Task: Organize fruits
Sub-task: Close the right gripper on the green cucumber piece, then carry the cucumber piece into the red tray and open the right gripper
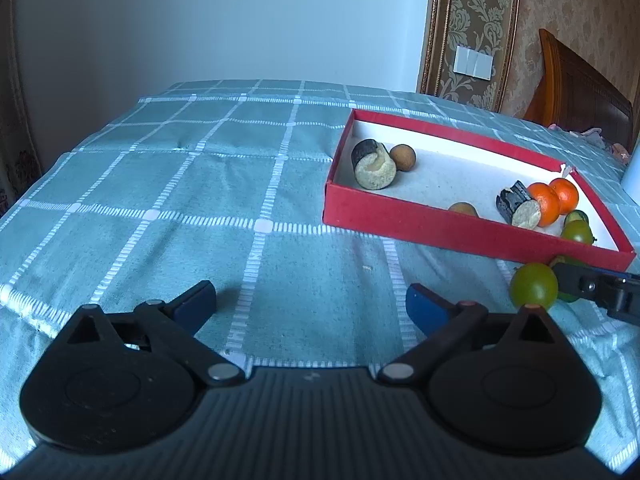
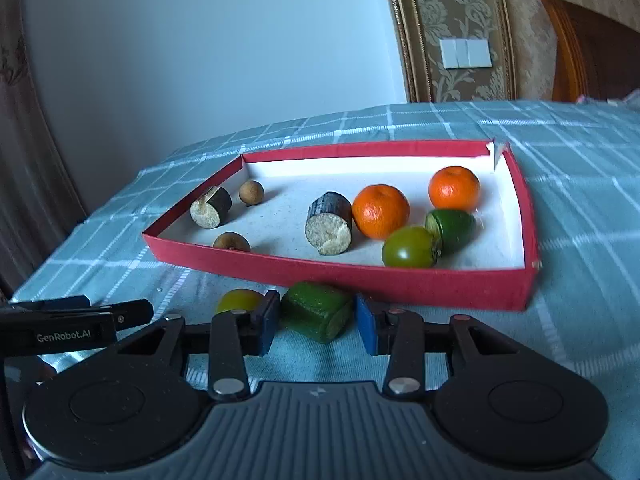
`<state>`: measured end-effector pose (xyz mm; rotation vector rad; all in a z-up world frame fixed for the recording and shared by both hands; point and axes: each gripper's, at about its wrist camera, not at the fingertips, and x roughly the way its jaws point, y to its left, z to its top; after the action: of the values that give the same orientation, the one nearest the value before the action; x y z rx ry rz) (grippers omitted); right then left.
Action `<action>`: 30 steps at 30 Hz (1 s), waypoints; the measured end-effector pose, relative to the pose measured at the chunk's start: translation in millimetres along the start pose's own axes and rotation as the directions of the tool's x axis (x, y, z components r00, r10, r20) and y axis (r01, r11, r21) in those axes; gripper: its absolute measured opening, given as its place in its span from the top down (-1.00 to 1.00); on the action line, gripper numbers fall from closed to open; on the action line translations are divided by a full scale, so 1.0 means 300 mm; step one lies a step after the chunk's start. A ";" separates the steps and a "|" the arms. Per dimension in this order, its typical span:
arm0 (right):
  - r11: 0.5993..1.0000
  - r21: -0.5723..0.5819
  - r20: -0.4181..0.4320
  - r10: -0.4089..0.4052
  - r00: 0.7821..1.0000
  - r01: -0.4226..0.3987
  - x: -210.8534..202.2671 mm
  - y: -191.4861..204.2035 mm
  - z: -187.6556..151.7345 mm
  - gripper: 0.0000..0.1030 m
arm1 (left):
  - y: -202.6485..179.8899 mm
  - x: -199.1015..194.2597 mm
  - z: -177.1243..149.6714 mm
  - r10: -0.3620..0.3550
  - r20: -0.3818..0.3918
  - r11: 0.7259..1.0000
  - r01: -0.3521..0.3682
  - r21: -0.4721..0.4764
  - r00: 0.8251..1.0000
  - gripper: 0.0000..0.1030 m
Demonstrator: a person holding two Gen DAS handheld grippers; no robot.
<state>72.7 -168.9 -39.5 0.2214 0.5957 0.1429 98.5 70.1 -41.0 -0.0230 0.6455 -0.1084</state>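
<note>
A red box lid [image 2: 400,284] [image 1: 400,228] lies on the teal checked cloth. It holds two oranges [image 2: 380,210], two dark cut cylinders [image 2: 330,222], small brown fruits [image 2: 251,192], a green tomato [image 2: 410,247] and a green cut piece [image 2: 452,228]. In front of the box lie a green cut piece [image 2: 316,312] and a green-yellow tomato [image 2: 239,300] [image 1: 534,285]. My right gripper [image 2: 318,320] is open with its pads either side of the green piece; the left pad touches it or nearly so. My left gripper [image 1: 310,300] is open and empty over the cloth.
The cloth-covered surface [image 1: 180,184] stretches to the left of the box. The right gripper's finger [image 1: 596,284] shows at the left wrist view's right edge. A wall, a patterned panel with switches [image 1: 474,62] and a wooden headboard [image 1: 580,88] stand behind.
</note>
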 end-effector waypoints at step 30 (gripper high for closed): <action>0.969 -0.133 0.163 -0.184 0.969 0.207 0.008 -0.143 0.157 0.26 | -0.021 0.016 0.001 0.038 -0.022 0.998 -0.036 0.048 0.999 -1.00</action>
<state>104.7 -217.6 -13.5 0.0265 0.4516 -0.0211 101.8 63.2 -43.2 0.0357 0.6653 -0.0882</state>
